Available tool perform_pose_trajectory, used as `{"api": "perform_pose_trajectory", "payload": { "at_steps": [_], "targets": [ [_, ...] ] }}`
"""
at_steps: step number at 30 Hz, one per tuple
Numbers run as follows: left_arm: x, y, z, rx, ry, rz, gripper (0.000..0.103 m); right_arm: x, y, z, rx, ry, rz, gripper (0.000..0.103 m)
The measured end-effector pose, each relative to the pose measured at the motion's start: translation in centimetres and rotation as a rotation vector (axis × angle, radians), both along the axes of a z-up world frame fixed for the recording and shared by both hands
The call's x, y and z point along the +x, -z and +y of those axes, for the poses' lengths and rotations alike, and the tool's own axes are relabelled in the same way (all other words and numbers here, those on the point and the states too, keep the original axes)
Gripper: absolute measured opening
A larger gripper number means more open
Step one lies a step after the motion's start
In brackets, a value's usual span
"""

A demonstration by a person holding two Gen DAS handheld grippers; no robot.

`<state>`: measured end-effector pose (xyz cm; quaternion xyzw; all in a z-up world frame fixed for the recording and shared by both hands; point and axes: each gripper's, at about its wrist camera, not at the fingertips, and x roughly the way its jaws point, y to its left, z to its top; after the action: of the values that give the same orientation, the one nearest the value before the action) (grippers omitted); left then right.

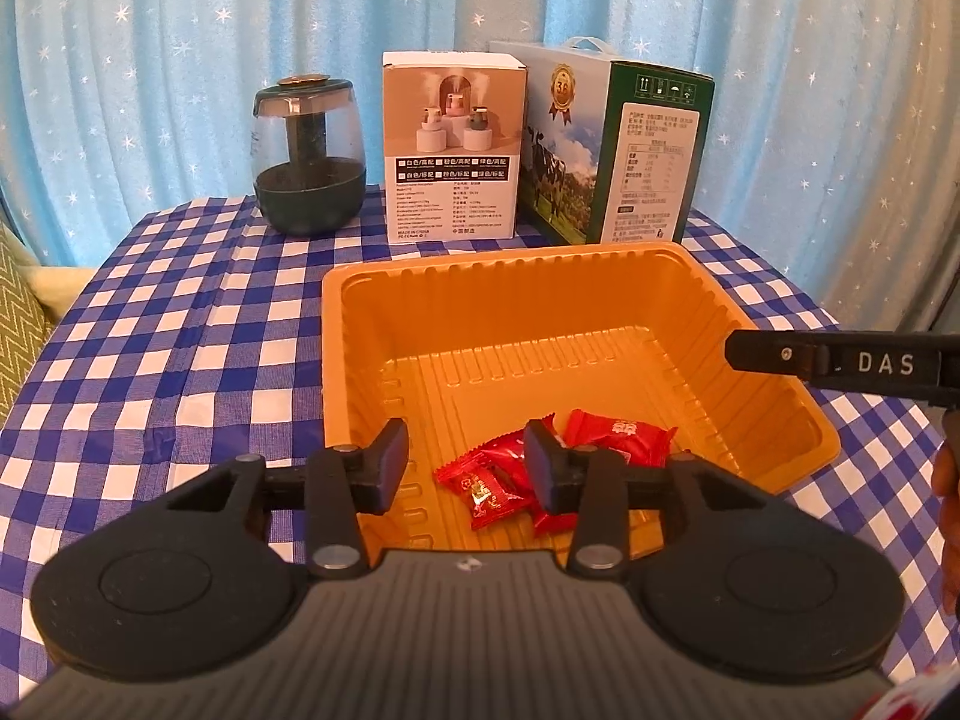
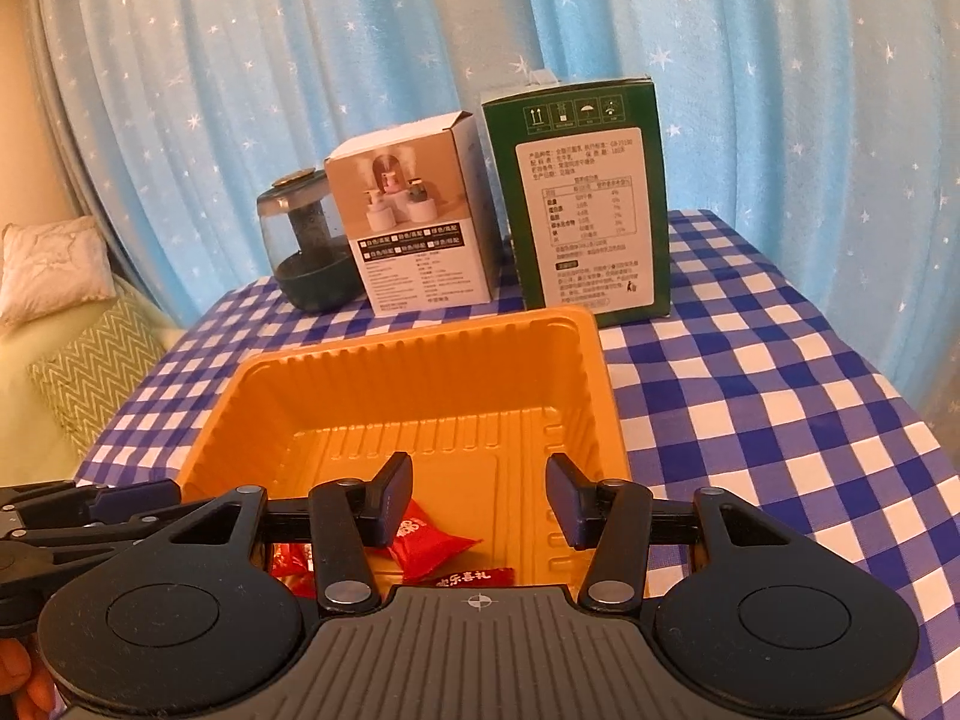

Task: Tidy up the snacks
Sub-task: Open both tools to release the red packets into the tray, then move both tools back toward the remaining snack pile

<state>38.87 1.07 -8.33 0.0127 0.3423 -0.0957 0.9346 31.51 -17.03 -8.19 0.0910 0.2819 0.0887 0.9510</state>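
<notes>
Left wrist view: left gripper (image 1: 471, 465) hangs over the near end of the orange tray (image 1: 360, 324), jaws parted with a clear gap, nothing pinched; the pads touch no wrapper. 3 red snack packets (image 1: 489, 483) lie on the tray floor below and between the fingers, the right finger covering part of 1. A black finger of the right gripper (image 1: 780, 354) reaches in from the right edge above the tray's right rim. Behind the tray stand a dark green humidifier (image 1: 309, 165), a white box (image 1: 453, 147) and a green milk carton (image 1: 606, 147), on a blue-and-white checked tablecloth (image 1: 150, 330). Right wrist view: right gripper (image 2: 480, 501) jaws spread apart, empty, over the tray's (image 2: 420, 348) near edge; red packets (image 2: 432, 546) lie beneath its left finger, partly hidden. The left gripper's (image 2: 90, 510) linkage shows at the left edge.
</notes>
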Motion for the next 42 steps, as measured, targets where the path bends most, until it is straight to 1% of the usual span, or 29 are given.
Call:
{"api": "perform_pose_trajectory", "payload": {
  "at_steps": [7, 11, 17, 24, 25, 27, 30, 35, 42],
  "targets": [
    [-0.8, -0.3, -0.2, -0.003, 0.005, -0.006, 0.039, -1.1, -0.5, -0.6, -0.005, 0.005, -0.02, 0.05],
    [-1.8, -0.5, -0.3, 0.001, 0.008, -0.002, 0.043, -2.4, -0.8, -1.1, -0.022, 0.006, -0.039, 0.05],
    [-3.7, -1.2, -0.2, 0.008, 0.016, -0.019, 0.045, -4.3, -0.9, -2.4, -0.039, 0.02, -0.044, 0.05],
    [-6.8, -1.7, 0.0, -0.002, 0.015, -0.024, 0.048, -7.7, -1.0, -3.4, -0.047, 0.016, -0.049, 0.05],
    [-7.3, -1.8, 0.0, -0.004, 0.016, -0.027, 0.048, -8.1, -1.1, -3.4, -0.048, 0.012, -0.048, 0.05],
    [-8.6, -2.0, 0.0, -0.01, 0.019, -0.04, 0.054, -9.0, -1.1, -3.3, -0.055, 0.0, -0.046, 0.05],
    [-10.3, -2.0, 0.0, -0.011, 0.021, -0.042, 0.054, -10.7, -1.1, -3.1, -0.062, -0.021, -0.053, 0.05],
    [-13.0, -1.5, 0.3, -0.02, 0.014, -0.025, 0.055, -13.4, -0.7, -2.6, -0.079, -0.054, -0.054, 0.05],
    [-16.6, -0.1, 1.4, -0.013, -0.007, 0.009, 0.055, -16.8, 0.6, -2.2, -0.099, -0.075, -0.042, 0.05]
  ]
}}
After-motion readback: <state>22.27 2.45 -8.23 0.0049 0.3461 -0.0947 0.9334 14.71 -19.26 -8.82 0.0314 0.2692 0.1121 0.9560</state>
